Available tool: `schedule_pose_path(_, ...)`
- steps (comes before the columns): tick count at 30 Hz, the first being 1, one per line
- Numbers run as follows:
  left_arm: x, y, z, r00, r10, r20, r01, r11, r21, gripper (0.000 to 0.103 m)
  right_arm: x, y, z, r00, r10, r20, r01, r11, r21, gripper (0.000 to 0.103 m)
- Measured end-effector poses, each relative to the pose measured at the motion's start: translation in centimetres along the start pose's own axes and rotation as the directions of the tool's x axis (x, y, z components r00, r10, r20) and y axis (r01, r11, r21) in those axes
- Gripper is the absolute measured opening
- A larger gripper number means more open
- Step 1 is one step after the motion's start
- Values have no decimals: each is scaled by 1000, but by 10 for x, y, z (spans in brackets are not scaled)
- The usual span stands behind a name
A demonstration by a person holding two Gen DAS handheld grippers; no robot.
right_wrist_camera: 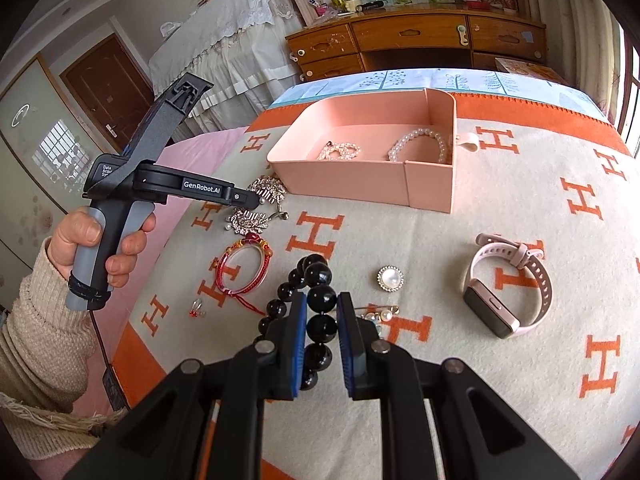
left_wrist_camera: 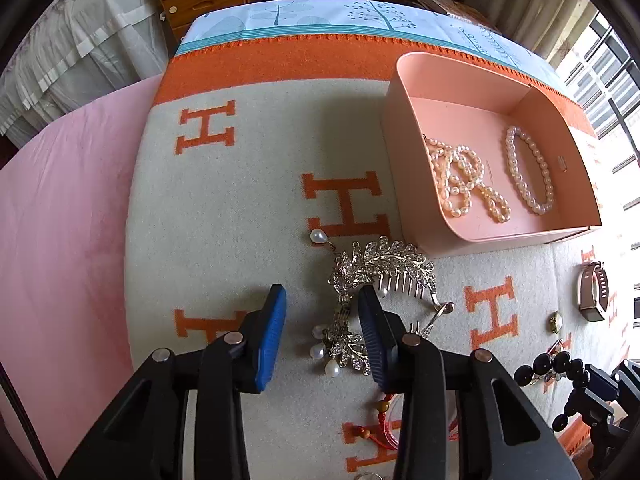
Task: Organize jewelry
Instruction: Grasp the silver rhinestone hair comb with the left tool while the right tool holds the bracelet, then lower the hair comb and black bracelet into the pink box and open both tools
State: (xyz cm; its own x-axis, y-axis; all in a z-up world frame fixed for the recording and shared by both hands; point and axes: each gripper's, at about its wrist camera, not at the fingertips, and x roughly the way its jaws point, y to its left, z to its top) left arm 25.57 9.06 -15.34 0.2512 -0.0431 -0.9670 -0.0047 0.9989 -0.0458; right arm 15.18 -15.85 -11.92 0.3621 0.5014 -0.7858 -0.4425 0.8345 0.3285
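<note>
My right hand-held gripper [right_wrist_camera: 322, 322] has its blue pads clamped on a black bead bracelet [right_wrist_camera: 316, 280], glossy round beads strung in a loop that trails over the cream-and-orange woollen blanket [right_wrist_camera: 500, 380]. My left hand-held gripper [left_wrist_camera: 322, 322] stands partly open above a rhinestone hair comb [left_wrist_camera: 384, 264], a silvery leaf-shaped piece with drop pearls; its pads straddle part of it without pressing. Just beside it sits the pink plastic box [left_wrist_camera: 394, 184], smooth-walled with rounded corners, holding a heaped pearl necklace [left_wrist_camera: 460, 176] and a pearl bracelet [left_wrist_camera: 528, 168].
</note>
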Motion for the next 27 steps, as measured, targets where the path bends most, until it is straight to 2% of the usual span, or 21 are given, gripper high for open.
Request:
schedule_pose_path(3,-1,-2,3,1000,-9,0,9,1000,3,19,3,-1,0,1000,3,-8,-3,1000,9,15)
schedule_pose_path(4,-1,-2,4,1000,-20,-2,20,1000,-4,8,3,-2,0,1000,5,-9,-5,1000,12,15)
schedule_pose_path(12,-13,8,-8,996,-84,29,86,992,-88,7,-6,2,-1,1000,0,15,0,1000,0,15)
schedule_pose_path(21,-89,1,-21,981,-101,168,111,992,-56,7,-39,22,15,992,-39,116,44,998,-44,15)
schedule_pose_path(27,-132,-15,-4,962,-111,250,121,992,-23,7,-75,28,53,969,-84,231,102,993,-63,15)
